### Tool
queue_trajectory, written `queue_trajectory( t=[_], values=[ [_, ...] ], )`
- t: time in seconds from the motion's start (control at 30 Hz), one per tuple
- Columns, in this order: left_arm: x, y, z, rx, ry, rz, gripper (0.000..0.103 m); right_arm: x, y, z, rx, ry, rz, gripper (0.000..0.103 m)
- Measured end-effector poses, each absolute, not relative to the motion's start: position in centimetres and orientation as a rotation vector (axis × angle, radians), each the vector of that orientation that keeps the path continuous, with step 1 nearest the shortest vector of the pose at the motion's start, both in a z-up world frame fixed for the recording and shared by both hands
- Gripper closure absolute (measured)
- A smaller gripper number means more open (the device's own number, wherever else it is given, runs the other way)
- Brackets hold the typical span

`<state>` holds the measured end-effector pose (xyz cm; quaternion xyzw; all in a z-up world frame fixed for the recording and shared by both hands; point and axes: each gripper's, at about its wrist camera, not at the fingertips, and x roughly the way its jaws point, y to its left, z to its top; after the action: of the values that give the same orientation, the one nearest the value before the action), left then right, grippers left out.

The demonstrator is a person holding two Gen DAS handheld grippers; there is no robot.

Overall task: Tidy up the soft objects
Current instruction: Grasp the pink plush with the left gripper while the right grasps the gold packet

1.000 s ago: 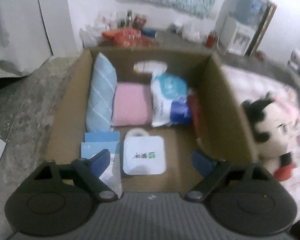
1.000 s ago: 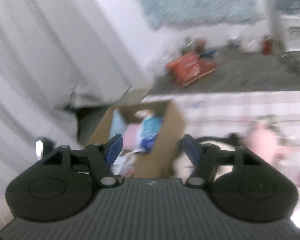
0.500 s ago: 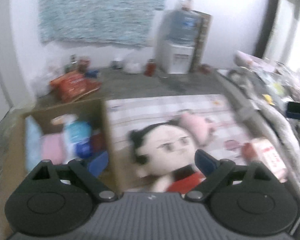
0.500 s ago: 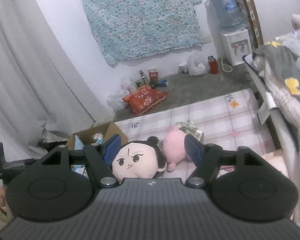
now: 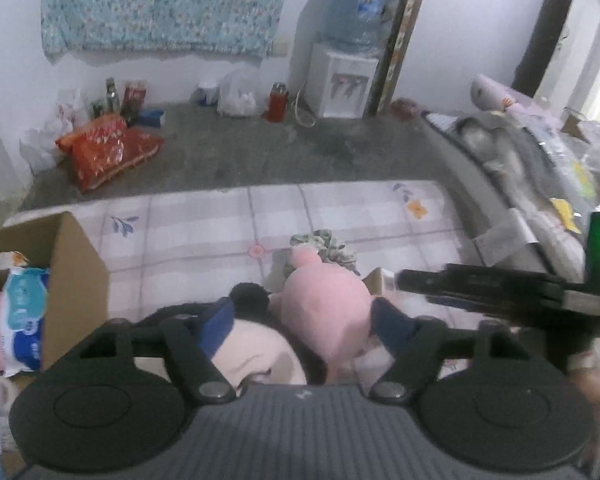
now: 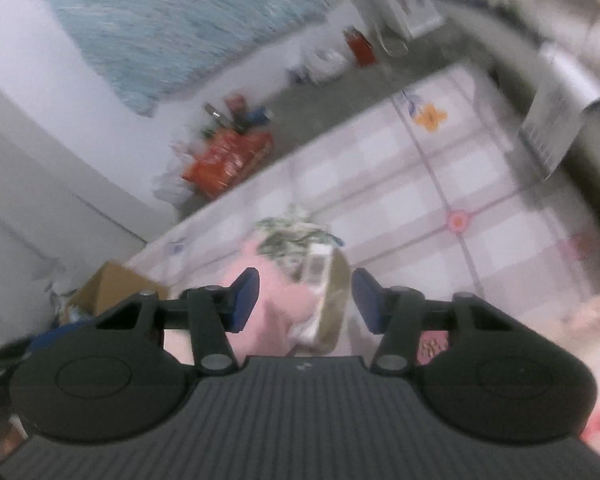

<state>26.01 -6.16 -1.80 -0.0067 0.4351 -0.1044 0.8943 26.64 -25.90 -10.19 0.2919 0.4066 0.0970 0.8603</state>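
My left gripper (image 5: 304,326) hangs low over a checked mat (image 5: 204,228). Its jaws are closing around a black-haired doll's head (image 5: 256,354) and a pink plush (image 5: 324,300), and the blue pads flank both without a clear squeeze. My right gripper (image 6: 306,300) is tilted and blurred. Its jaws are closing too, with the pink plush (image 6: 284,308) and a brown-and-white carton (image 6: 330,296) between them, not pressed. It also shows as a black bar (image 5: 500,292) at the right of the left wrist view. The cardboard box (image 5: 76,280) at left holds a blue tissue pack (image 5: 20,316).
A green patterned cloth (image 5: 324,242) lies just behind the plush. Beyond the mat are red bags (image 5: 104,148), a red bottle (image 5: 278,102) and a water dispenser (image 5: 348,80) on the concrete floor. A cluttered bed (image 5: 520,152) runs along the right.
My left gripper swung right from above the box to the doll and pink plush, and its jaws narrowed. My right gripper dropped toward the plush, rolled, and narrowed as well.
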Motion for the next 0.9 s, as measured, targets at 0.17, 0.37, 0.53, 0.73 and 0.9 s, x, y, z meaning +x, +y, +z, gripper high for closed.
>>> queue_trajectory(
  t=[0.17, 0.37, 0.53, 0.73, 0.9],
  values=[
    [28.8, -6.7, -3.6, -0.010, 0.950, -0.205, 0.032, 32.2, -24.4, -15.5, 0.652, 0.943, 0.185, 0.059],
    [31.1, -7.6, -4.6, -0.050, 1.019, -0.232, 0.028, 32.8, -24.3, -17.3, 0.668, 0.966, 0.209, 0.077],
    [33.4, -9.5, -6.2, -0.043, 1.105, -0.246, 0.021, 31.0, -26.3, -17.5, 0.680, 0.974, 0.170, 0.078],
    [35.7, -11.2, -8.5, -0.034, 1.215, -0.190, 0.020, 29.5, -27.0, -18.2, 0.720, 0.953, 0.194, 0.075],
    [36.4, -12.7, -9.9, 0.038, 1.245, -0.124, 0.015, 28.9, -27.0, -18.0, 0.669, 0.944, 0.201, 0.071]
  ],
)
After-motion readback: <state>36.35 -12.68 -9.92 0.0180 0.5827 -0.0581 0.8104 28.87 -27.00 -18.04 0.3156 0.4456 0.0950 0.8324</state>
